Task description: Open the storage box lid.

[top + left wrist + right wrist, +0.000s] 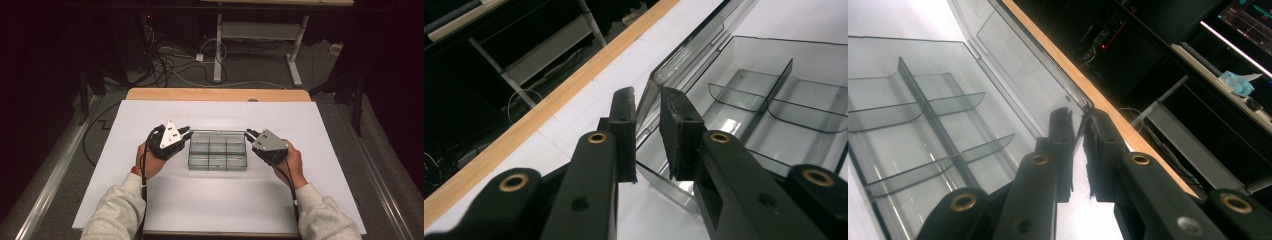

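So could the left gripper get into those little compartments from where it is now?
Probably not right away. The left gripper has its jaws around the lifted clear lid at the edge of the compartment box. The compartments lie open just beyond, so it would need to let go first.

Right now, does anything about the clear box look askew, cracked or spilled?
Nothing stands out. The clear divided box sits square on the white table, compartments empty, dividers in place. Its lid is raised, with the left gripper and right gripper each pinching a lid corner. No cracks or spills visible.
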Demonstrator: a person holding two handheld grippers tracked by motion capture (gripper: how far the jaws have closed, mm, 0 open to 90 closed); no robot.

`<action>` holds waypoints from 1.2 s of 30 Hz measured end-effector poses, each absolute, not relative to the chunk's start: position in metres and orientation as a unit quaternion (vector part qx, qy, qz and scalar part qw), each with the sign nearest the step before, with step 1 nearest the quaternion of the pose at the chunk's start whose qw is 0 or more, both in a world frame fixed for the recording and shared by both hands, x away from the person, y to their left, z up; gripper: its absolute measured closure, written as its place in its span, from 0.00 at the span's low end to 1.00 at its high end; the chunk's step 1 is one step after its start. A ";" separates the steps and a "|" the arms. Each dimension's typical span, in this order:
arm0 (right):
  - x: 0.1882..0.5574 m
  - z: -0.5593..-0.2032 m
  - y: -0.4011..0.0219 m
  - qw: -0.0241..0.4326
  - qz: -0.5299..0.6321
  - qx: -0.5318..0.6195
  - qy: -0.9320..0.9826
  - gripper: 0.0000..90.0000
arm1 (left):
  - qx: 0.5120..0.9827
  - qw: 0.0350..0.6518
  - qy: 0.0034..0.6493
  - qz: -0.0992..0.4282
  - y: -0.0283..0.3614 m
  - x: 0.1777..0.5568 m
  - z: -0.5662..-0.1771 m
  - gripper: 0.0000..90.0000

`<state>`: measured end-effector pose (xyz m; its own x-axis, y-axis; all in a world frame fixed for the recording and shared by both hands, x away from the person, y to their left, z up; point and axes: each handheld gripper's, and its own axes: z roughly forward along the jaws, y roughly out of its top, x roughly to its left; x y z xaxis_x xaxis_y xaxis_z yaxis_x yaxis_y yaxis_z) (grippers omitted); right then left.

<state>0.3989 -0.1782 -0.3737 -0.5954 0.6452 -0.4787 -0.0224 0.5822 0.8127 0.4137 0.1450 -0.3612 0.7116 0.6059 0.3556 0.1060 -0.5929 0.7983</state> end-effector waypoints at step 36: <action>0.447 -0.356 -0.180 0.345 0.464 0.272 0.770 0.87 | 0.810 0.452 0.262 0.267 0.147 0.458 -0.354 0.81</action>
<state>0.4470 -0.1801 -0.3561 -0.6148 0.7378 -0.2786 0.0990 0.4226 0.9009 0.4581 0.1466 -0.3543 0.7205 0.6653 0.1952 0.1827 -0.4538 0.8722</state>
